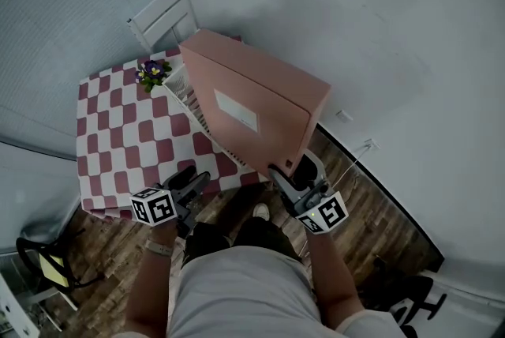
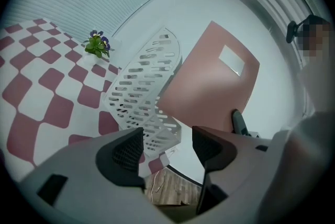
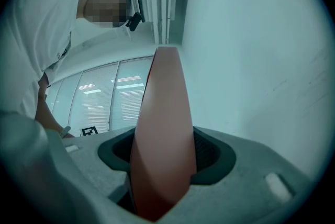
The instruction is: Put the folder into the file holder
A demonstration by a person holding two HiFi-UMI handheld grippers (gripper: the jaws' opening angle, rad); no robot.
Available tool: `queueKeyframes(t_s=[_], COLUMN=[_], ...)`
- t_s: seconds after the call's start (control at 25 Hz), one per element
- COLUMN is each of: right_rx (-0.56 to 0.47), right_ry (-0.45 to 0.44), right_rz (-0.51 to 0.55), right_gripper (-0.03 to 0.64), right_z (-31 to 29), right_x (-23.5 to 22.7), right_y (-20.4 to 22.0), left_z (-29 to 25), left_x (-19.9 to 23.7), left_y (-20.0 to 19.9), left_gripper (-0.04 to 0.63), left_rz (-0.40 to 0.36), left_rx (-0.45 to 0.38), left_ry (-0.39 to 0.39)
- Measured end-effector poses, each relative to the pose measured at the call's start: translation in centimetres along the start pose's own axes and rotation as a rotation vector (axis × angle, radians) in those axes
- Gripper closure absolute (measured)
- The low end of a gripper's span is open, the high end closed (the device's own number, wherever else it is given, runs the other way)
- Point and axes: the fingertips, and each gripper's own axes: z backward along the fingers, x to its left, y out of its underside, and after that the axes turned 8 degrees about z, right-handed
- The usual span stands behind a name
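Your right claw [image 3: 162,163] clamped on pink folder [image 3: 162,113]; your left claw [image 2: 167,147] open, empty, white file holder [image 2: 141,87] just ahead.

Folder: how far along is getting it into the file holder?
Done: pink folder lifted, clamped in the right tongs. In hand: it is held in the air next to the white file holder on the table. Still to do: slot it in. Left tongs open, empty.

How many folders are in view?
1. The pink folder is clamped at its lower corner by the right gripper, beside the white file holder. It hides part of the holder.
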Motion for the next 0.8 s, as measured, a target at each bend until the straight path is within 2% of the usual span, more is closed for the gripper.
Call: queueKeyframes(t_s=[0.32,0.8], right_rx=[-0.033,-0.01], right_ry=[-0.013,-0.047], right_rz=[0.069,0.097], right_gripper=[0.341,0.341], right_z=[-2.1,-6.9], right_x=[0.7,0.9], right_y=[0.0,3.5], left_z=[3.6,6.9], left_x=[1.1,2.8], left_y=[1.3,2.4], left_gripper=[0.307,0.307], left_rz=[0.037,0.078], left_rx=[-0.024,-0.065], left_ry=[-0.042,-0.117])
